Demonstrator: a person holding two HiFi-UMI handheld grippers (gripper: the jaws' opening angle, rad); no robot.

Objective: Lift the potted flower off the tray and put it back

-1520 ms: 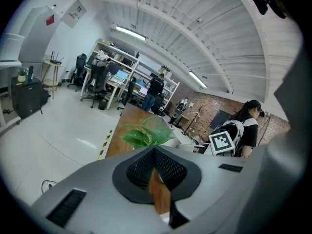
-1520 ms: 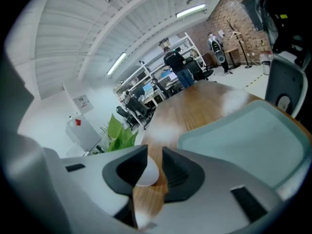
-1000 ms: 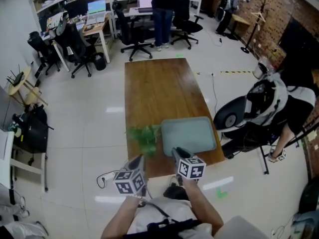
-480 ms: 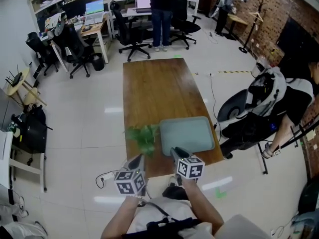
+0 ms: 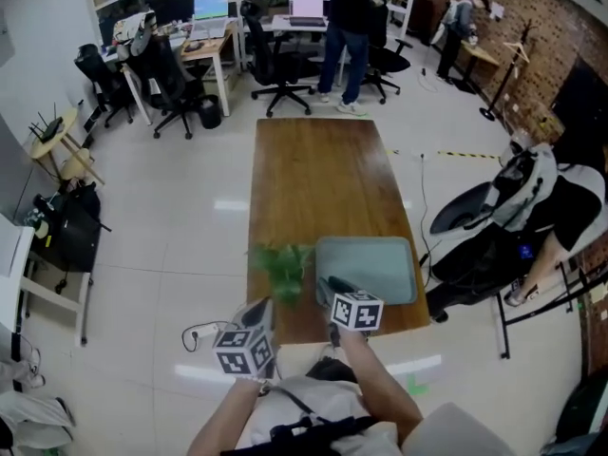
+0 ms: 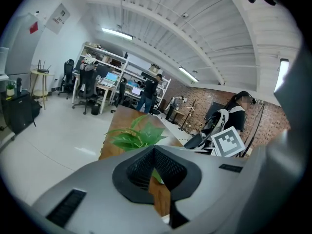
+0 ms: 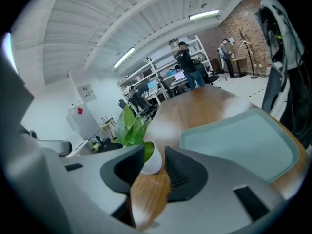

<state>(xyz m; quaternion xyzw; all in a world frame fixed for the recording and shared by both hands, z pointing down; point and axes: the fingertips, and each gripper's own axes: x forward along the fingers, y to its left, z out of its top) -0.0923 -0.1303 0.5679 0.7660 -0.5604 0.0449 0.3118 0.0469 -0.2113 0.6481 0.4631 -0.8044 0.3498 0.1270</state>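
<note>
While the left gripper (image 5: 263,304) held its jaws apart and the right gripper (image 5: 333,287) had just been opening its own, one green-leaved potted flower in a white pot (image 5: 280,264) stood on the brown wooden table (image 5: 318,174), just left of one grey-green rectangular tray (image 5: 369,262), seemingly untouched between the right jaws.

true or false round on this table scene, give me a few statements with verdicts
The potted flower stands on the tray. False: it stands on the table, beside the tray.
The tray is empty. True.
The right gripper clamps the pot. False: its jaws have just been opening and stand apart, the pot ahead of them.
A person stands by the desks beyond the table. True.
</note>
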